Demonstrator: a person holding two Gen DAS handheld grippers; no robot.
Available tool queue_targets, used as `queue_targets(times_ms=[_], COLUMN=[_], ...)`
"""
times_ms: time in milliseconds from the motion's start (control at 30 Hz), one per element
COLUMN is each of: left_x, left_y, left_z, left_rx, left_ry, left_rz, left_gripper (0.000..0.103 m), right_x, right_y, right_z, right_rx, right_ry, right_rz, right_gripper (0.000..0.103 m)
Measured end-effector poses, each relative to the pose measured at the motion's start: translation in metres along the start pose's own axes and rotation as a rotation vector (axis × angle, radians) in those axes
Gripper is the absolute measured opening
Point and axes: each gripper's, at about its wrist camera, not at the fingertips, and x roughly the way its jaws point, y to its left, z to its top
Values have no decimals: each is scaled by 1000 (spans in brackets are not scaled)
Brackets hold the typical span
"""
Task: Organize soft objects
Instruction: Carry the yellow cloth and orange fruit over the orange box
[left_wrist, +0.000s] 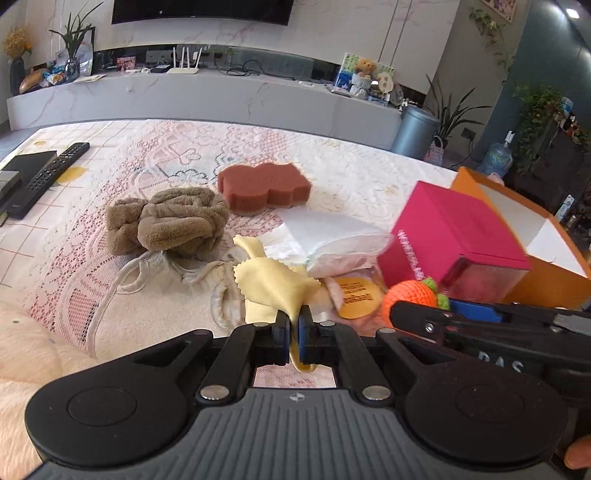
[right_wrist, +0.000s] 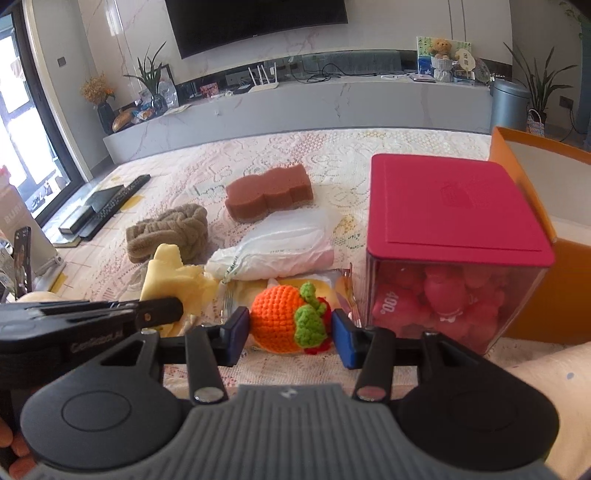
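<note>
Pickup is the step in hand: my left hand-held gripper (left_wrist: 294, 326) is clamped on the yellow cloth (left_wrist: 275, 284), my right hand-held gripper (right_wrist: 289, 334) half-open around the crocheted orange (right_wrist: 286, 319), both near. Next, I judge, carry them right to the orange box (right_wrist: 554, 295).

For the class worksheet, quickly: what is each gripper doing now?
Left gripper: closed on the yellow cloth.
Right gripper: holding the crocheted orange.

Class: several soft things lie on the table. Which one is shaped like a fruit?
The crocheted orange with green leaves, between the right gripper's jaws; the towel and sponge aren't.
</note>
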Motion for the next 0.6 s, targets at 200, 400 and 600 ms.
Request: queue_targets(times_ms=[200,400,600], left_x=[-28,-42,-42], left_y=[-24,-60,-106], left_z=[-1,10,32], left_rx=[30,93,180], left_ry=[-49,-94,-124], left_rz=[-61,-146,-248], left_gripper=[4,4,4], right_x=[-35,-72,-108], right_y=[-10,-35,-73], right_z=[1,4,13], right_rx=[46,115,167], right_ry=[-55,-120,-184], right_rz=[7,-7,-51], right_gripper=[48,48,48])
